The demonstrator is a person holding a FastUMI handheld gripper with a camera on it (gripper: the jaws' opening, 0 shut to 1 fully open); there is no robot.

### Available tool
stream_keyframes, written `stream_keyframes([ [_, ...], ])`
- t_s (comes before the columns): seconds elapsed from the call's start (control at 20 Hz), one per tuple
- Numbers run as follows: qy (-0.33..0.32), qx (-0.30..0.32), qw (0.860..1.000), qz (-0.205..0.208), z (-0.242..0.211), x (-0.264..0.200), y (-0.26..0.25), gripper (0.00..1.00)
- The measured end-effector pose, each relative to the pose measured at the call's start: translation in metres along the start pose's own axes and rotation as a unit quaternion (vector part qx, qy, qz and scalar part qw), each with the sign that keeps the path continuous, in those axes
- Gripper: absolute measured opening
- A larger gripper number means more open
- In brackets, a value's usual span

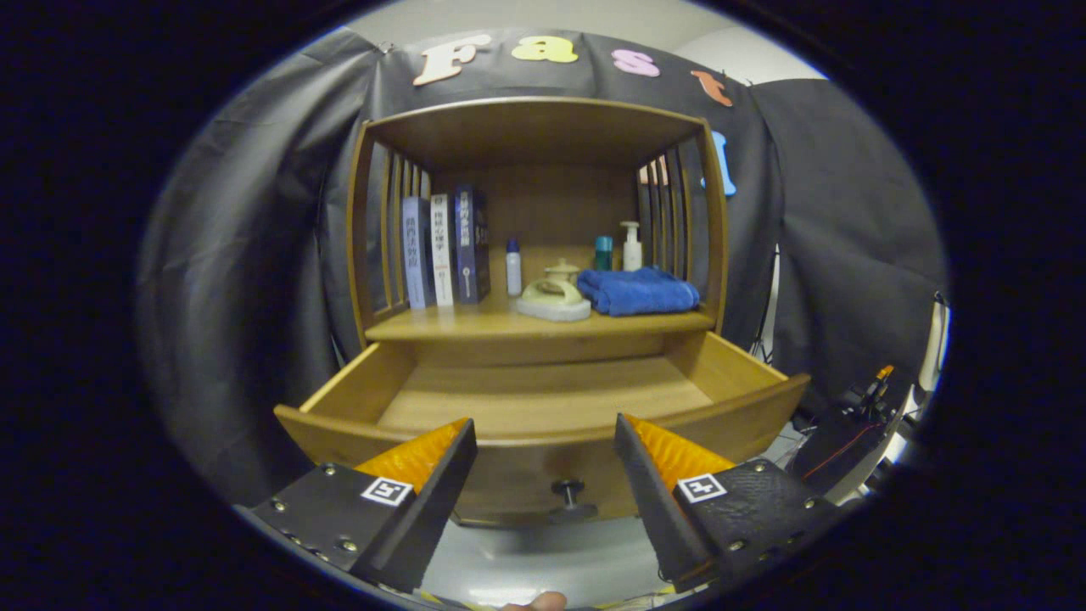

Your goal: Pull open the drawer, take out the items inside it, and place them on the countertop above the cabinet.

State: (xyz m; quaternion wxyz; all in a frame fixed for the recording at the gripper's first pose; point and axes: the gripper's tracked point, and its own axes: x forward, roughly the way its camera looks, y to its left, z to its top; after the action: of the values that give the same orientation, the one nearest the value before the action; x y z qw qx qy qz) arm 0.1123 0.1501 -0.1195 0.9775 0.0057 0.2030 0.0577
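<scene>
A: Where is the gripper (545, 441) sitting relative to the drawer (543, 399)?

B: It is hovering just in front of the drawer's front panel, fingers spread wide apart and gripping nothing. The drawer is standing pulled out, and the part of its wooden floor in view is showing bare.

A: And the knob (568, 490)?

B: It is sitting on the drawer front, between the two fingers and slightly below their tips, apart from both.

A: What is lying above the drawer?

B: On the countertop (475, 322) above the drawer: a blue towel (638, 290), a pale dish (555, 299), books (445, 248) and small bottles (629, 246).
</scene>
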Motion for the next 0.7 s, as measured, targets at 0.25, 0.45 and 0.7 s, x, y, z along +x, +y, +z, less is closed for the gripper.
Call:
stream_keyframes([
  [0.25, 0.047, -0.009, 0.999, 0.022, -0.031, 0.02, 0.006, 0.98],
  [0.45, 0.058, -0.012, 0.998, 0.028, -0.04, 0.028, 0.005, 0.98],
  [0.7, 0.053, -0.01, 0.998, 0.027, -0.037, 0.034, 0.005, 0.98],
])
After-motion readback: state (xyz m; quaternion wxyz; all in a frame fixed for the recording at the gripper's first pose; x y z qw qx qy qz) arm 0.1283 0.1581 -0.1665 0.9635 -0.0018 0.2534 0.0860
